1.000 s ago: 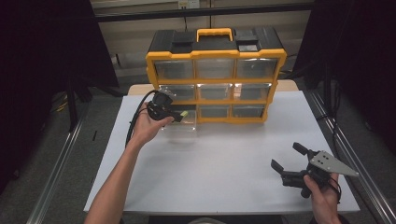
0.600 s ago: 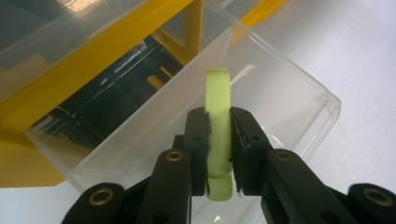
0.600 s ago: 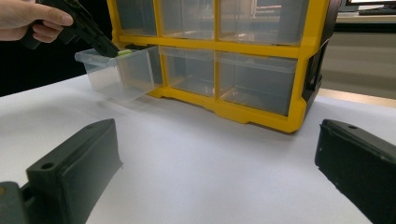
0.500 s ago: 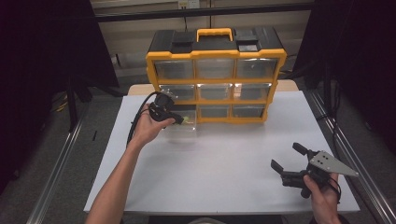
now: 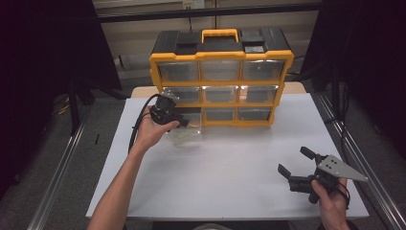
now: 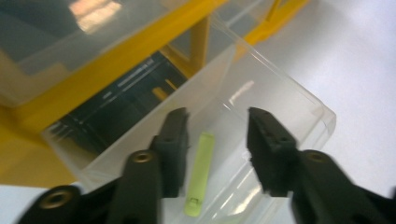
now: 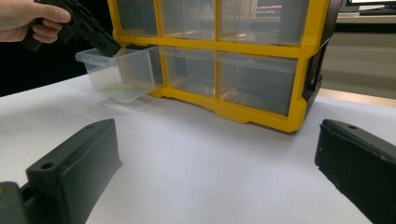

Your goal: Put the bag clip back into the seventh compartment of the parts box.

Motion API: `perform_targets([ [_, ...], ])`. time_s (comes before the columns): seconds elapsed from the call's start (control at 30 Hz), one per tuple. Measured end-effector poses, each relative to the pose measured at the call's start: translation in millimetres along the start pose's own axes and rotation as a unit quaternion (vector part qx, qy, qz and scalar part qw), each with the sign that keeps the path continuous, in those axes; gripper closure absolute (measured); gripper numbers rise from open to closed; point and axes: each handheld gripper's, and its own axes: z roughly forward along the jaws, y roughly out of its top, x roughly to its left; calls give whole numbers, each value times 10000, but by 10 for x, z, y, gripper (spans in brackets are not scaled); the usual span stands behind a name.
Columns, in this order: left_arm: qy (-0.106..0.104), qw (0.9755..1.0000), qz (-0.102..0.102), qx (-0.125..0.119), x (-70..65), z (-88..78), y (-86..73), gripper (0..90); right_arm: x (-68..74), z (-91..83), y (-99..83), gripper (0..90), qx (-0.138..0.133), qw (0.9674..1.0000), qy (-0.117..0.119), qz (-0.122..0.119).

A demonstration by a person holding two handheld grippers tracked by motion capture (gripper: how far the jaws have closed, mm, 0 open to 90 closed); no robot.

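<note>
A: High view, near right: the right gripper (image 5: pixel 293 162) sits low over the white table (image 5: pixel 230 187), jaws wide, nothing between them.

B: And the left gripper (image 6: pixel 215 140)?

A: Farther, at the left. Its jaws have just been opening, over the pulled-out clear drawer (image 6: pixel 280 93). A green stick (image 6: pixel 201 172) lies inside, seemingly untouched, though that view is blurred.

B: Behind it?

A: The yellow organizer (image 5: pixel 221 76).
</note>
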Motion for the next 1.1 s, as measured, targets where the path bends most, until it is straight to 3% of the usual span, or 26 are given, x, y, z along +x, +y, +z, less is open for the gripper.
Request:
perform_targets([
  [0.1,95,9999,-61,-108,-6,-27,-14,480,-15,4,-5,0,-15,10000,-27,13],
  [0.2,276,9996,-46,-61,-34,-59,-31,368,-20,5,-12,0,-4,10000,-30,14],
  [0.23,281,9994,-66,-185,-31,-66,-41,324,-20,2,-13,0,-3,10000,-23,12],
  [0.37,401,9987,-107,-299,-23,-89,-69,163,-21,-8,-15,0,4,10000,-33,47],
  [0.47,506,9978,-106,-422,-5,-108,-90,115,-25,-7,-20,0,-1,10000,-34,56],
  [0.6,434,9963,-215,-710,-11,-114,-126,70,-34,-3,-21,0,-13,10000,-67,42],
  [0.7,382,9958,-275,-787,-32,-141,-154,57,-29,3,-18,0,17,10000,-47,35],
  [0.77,386,9938,-195,-1022,-80,-158,-194,36,-24,8,-19,0,17,10000,-36,37],
  [0.83,434,9909,-276,-1244,-123,-176,-229,46,-29,-1,-19,0,33,10000,-34,22],
  [0.97,462,9873,-274,-1498,-143,-179,-286,36,-48,-4,-21,0,24,10000,-81,42],
  [1.07,734,9832,-218,-1656,-170,-197,-326,35,-41,-1,-23,0,28,10000,-71,31],
  [1.1,790,9807,-285,-1767,-191,-197,-345,36,-39,-3,-24,0,26,10000,-82,20],
])
